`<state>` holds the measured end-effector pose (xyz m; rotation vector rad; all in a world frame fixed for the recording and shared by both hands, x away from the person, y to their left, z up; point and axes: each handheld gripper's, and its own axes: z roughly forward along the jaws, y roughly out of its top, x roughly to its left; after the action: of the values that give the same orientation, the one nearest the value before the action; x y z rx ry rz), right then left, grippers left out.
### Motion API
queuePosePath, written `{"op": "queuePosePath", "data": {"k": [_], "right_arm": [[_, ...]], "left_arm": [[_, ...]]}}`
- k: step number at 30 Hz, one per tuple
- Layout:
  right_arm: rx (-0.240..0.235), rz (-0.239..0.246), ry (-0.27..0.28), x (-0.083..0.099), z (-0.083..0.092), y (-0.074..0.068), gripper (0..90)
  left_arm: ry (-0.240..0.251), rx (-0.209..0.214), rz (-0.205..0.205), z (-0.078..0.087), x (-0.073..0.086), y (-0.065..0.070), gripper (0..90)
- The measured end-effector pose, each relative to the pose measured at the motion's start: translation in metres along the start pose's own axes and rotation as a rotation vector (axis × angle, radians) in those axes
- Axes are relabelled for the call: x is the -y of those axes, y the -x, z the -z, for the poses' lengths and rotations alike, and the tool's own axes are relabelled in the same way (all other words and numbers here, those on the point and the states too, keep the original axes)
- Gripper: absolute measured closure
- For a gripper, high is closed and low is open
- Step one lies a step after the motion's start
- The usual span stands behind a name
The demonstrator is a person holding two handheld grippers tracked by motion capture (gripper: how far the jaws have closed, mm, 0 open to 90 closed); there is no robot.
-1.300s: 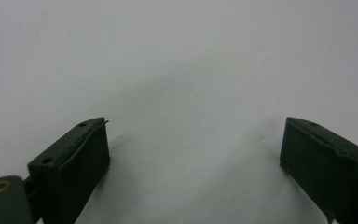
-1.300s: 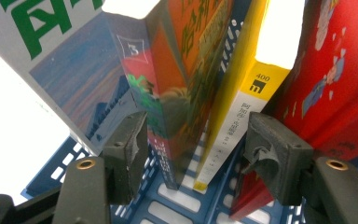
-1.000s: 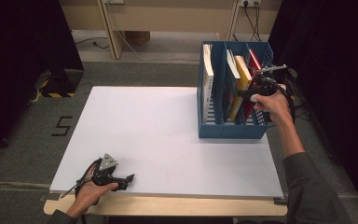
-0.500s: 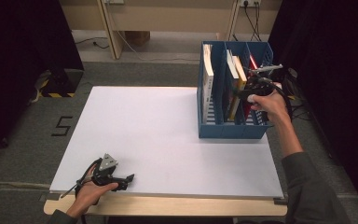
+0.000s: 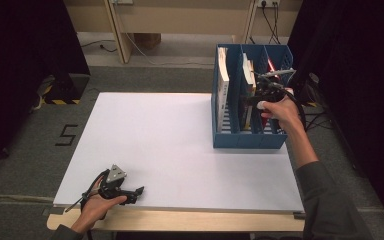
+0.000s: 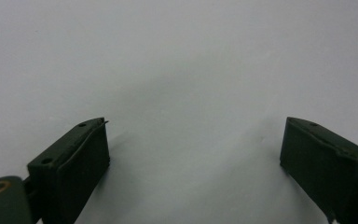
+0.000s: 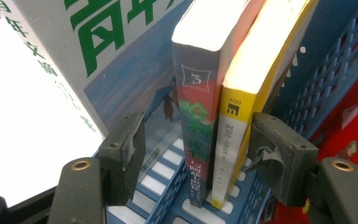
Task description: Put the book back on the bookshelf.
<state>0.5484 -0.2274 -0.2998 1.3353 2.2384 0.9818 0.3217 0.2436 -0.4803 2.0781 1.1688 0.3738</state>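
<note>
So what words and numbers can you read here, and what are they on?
"5": black mark on the floor left of the table.
"3": boxed, on the grey and red book spine.
"400": on the yellow book spine.
Big green Chinese characters on the white book cover: cut off.
Small print on both spines: too blurred.
</note>
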Motion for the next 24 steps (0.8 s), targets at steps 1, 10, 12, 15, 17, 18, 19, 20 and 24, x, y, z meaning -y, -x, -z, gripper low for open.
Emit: {"op": "queuePosePath", "data": {"k": [1,10,12,15,17,18,19,20,24], "right_arm": [[0.001,0.000,0.003,-0.001,-0.001,0.000,37.7],[0.004,-0.026,-0.029,0.001,-0.004,-0.001,36.1],[0.013,-0.031,-0.031,0.004,-0.004,0.000,36.2],[0.013,-0.033,-0.030,0.008,-0.002,0.002,36.0],[0.007,-0.030,-0.035,0.010,-0.001,0.002,35.4],[0.008,-0.027,-0.036,0.010,-0.001,0.002,35.1],[0.012,-0.022,-0.037,0.011,-0.001,0.003,35.0],[0.014,-0.018,-0.039,0.011,-0.002,0.003,34.7],[0.007,-0.019,-0.040,0.012,0.001,0.000,33.8]], "left_arm": [[-0.001,0.000,-0.002,0.000,0.000,0.000,7.2],[0.001,0.001,-0.001,0.000,0.000,0.000,7.1],[0.001,0.001,-0.001,0.000,0.000,0.000,7.1],[0.001,0.001,-0.001,0.000,0.000,0.000,7.1],[0.001,0.001,0.000,0.000,0.000,0.000,7.1],[0.001,0.001,-0.001,0.000,0.000,0.000,7.1],[0.001,0.001,-0.001,0.000,0.000,0.000,7.1],[0.001,0.001,-0.001,0.000,0.000,0.000,7.1],[0.002,0.002,-0.001,0.000,0.000,0.000,7.1]]}}
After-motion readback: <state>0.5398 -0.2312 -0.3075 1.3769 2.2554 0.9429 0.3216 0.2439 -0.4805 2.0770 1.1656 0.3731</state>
